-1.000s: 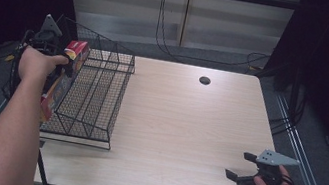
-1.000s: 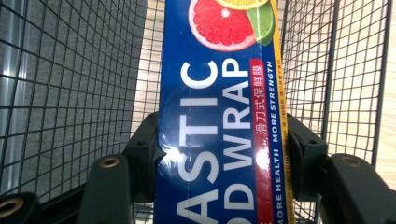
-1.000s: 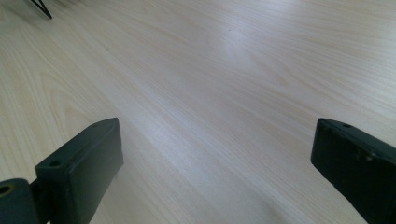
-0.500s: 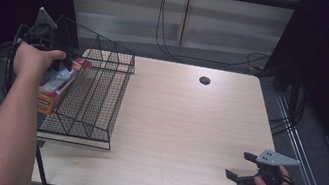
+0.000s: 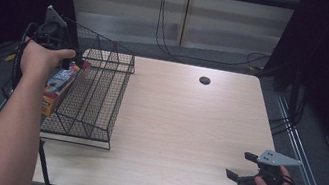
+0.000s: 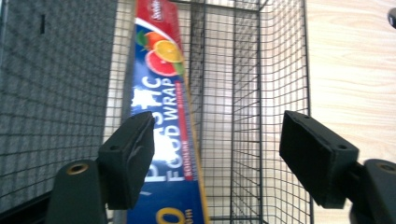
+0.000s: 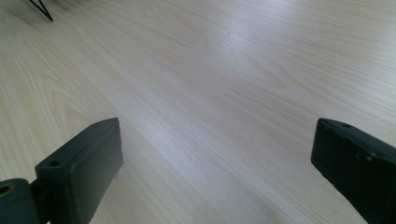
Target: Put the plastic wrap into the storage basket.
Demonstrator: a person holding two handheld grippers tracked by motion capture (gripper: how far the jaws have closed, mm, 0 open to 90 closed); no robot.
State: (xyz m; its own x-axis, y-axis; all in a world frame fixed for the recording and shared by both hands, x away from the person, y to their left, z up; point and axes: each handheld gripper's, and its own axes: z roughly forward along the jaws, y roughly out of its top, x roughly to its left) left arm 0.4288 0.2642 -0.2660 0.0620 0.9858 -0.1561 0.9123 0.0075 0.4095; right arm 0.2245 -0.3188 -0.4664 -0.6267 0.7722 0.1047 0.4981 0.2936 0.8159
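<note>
Left gripper view: left gripper (image 6: 219, 163) jaws, just opening, stand clear of the plastic-wrap box (image 6: 166, 126) lying in the wire basket (image 6: 280, 93), which risks snagging them; right gripper (image 5: 246, 173) idles wide over table (image 5: 187, 126).

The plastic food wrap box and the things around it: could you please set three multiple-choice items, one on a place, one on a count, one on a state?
1. Where does the plastic food wrap box lie?
A. In the wire basket
B. On the bare table
C. On the floor

2. How many grippers are on view?
A. One
B. Two
C. Three

3. How do the left gripper's jaws stand?
A. Clamped on the box
B. Apart
C. Shut on nothing

Answers: 1 A, mesh walls rise on both sides of the box. 2 B, the left gripper and right gripper. 3 B, having just opened off the box, with basket mesh in the gap.
</note>
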